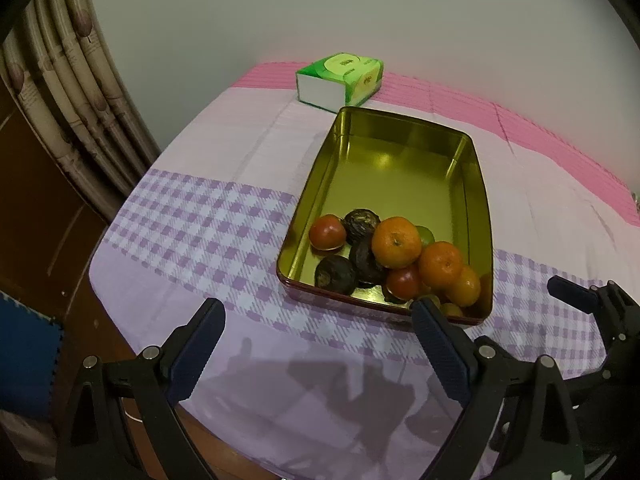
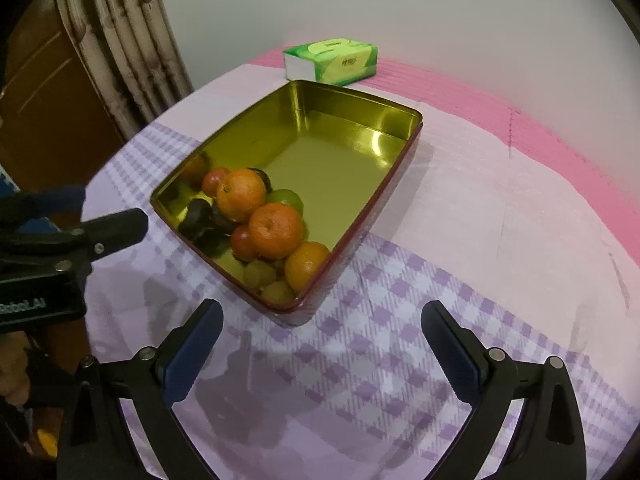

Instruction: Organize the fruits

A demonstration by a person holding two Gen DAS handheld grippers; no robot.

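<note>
A gold tin tray (image 1: 400, 184) (image 2: 328, 160) with a red outer wall stands on the checked tablecloth. Fruit is piled at its near end: oranges (image 1: 396, 242) (image 2: 276, 230), a red tomato-like fruit (image 1: 327, 233), dark wrinkled fruits (image 1: 335, 274), a green fruit (image 2: 286, 199) and small yellow-green ones (image 2: 260, 274). My left gripper (image 1: 320, 312) hangs open just in front of the tray's near wall, nothing between its fingers. My right gripper (image 2: 322, 312) is open too, in front of the tray's near corner, with nothing held. Each gripper shows at the edge of the other's view.
A green tissue pack (image 1: 340, 78) (image 2: 332, 60) lies behind the tray near the white wall. A patterned curtain (image 1: 80, 80) and brown wooden furniture stand to the left. The table's edge curves round close below the left gripper. Cloth stretches to the right of the tray.
</note>
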